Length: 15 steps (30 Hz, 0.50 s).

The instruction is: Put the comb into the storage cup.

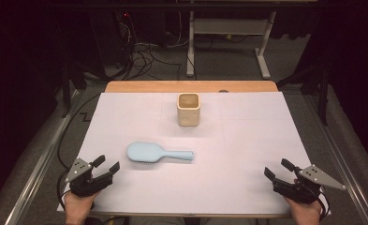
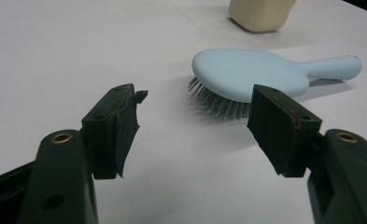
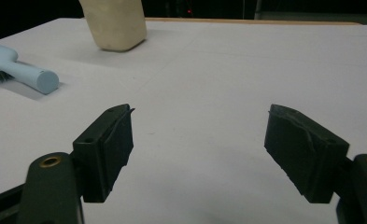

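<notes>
Both claws open and empty at the near tabletop edge.
The left claw [image 1: 107,164] and right claw [image 1: 276,168] sit in the lower corners; the light blue plastic hairbrush [image 1: 157,153] lies centre-left, bristles down, with free white tabletop [image 1: 247,140] around it.

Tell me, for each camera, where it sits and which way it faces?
High view: above the person's side, looking forward and down on the table; shows both hands, left tongs and right tongs.
Left gripper view: rides the left tongs, facing the brush; its open jaws show.
Right gripper view: rides the right tongs, facing across the table; its open jaws show.
Shared: all three show the brush and the cup.
</notes>
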Available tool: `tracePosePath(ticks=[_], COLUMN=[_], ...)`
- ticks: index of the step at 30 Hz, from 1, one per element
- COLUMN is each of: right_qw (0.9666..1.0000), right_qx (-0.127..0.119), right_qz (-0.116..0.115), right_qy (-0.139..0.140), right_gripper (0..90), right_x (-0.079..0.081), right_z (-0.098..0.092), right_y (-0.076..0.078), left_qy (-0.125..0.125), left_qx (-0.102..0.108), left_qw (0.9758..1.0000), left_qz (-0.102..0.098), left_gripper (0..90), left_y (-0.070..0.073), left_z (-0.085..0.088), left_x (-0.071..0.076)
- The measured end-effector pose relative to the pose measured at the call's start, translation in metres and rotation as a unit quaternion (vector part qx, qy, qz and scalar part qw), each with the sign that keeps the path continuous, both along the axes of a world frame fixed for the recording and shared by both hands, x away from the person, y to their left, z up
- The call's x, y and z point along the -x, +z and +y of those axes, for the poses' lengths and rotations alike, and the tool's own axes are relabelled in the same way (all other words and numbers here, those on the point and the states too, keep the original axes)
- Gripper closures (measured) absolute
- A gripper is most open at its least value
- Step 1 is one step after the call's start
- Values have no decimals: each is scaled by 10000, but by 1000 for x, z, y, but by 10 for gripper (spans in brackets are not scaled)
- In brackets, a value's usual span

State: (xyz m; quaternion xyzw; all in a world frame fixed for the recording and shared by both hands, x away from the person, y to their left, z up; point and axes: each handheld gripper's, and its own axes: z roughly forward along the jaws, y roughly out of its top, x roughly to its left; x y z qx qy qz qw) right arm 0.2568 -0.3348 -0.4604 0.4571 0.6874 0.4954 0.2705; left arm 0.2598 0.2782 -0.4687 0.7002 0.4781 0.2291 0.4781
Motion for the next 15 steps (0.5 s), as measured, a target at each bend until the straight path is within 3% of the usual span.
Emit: tracePosePath(ticks=[7,15], right_qw=[10000,10000], right_qx=[25,15], right_qz=[-17,-27], right_qy=[31,41], right_gripper=[244,244], right_x=[0,1], right_z=[1,0], right_y=[0,0], left_qy=[53,-93], left_qx=[37,-61], left_qw=[10000,9999], left_qz=[-38,-59], left_gripper=[339,345], left_y=[1,2], left_z=[2,-4], left_x=[2,1])
